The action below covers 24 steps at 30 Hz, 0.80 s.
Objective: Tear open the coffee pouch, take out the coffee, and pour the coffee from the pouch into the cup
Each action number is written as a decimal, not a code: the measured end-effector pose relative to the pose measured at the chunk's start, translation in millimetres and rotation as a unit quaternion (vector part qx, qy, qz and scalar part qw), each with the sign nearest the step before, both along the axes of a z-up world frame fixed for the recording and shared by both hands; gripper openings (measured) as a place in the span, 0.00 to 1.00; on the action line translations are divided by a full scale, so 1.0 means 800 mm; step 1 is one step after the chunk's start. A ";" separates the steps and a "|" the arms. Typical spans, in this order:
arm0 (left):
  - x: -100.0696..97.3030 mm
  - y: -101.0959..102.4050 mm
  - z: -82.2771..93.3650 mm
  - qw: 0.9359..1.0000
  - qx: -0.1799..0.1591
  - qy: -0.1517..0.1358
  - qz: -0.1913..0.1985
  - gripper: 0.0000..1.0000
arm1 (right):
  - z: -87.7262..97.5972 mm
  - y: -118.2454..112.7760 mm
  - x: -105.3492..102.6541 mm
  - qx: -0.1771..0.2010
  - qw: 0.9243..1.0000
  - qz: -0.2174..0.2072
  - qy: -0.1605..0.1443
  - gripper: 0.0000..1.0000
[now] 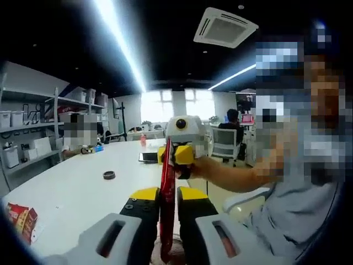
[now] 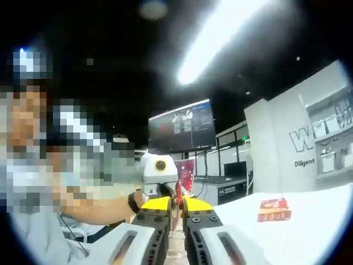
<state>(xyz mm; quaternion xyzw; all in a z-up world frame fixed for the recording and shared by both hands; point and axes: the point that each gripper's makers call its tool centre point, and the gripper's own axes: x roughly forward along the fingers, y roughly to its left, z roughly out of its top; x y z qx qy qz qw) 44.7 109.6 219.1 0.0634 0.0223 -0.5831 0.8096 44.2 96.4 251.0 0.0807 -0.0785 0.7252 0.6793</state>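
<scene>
Nearest the lens in the left gripper view, the left gripper (image 1: 167,201) has its yellow-tipped jaws drawn in tight on the lower part of a thin red coffee pouch (image 1: 166,193), which stands on edge and runs upward between them. At the pouch's upper end the right gripper (image 1: 175,155) pinches it from the far side, a person's bare forearm (image 1: 229,174) reaching in from the right behind it. In the right gripper view, that gripper's own jaws (image 2: 176,207) are nearly together on the same pouch (image 2: 178,201), seen as a narrow red strip, with the left gripper (image 2: 161,194) facing them just beyond. The pouch is held in the air between the two tools, above the near edge of a long white table (image 1: 71,193). On the table lie a small dark ring (image 1: 109,175), a phone (image 1: 148,157) farther off, and a red carton (image 1: 22,220) at near left. Shelving lines the left wall; a wall screen (image 2: 182,127) hangs under bright ceiling strip lights.
</scene>
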 end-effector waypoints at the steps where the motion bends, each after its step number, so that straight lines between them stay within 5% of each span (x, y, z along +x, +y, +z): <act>1: 0.000 0.000 0.000 1.000 0.000 -0.001 0.000 0.11 | 0.000 0.000 -0.001 -0.001 1.000 0.000 0.000 0.09; 24: 0.000 -0.006 -0.001 1.000 -0.009 0.005 -0.004 0.16 | -0.003 -0.002 0.005 -0.001 1.000 -0.006 0.004 0.08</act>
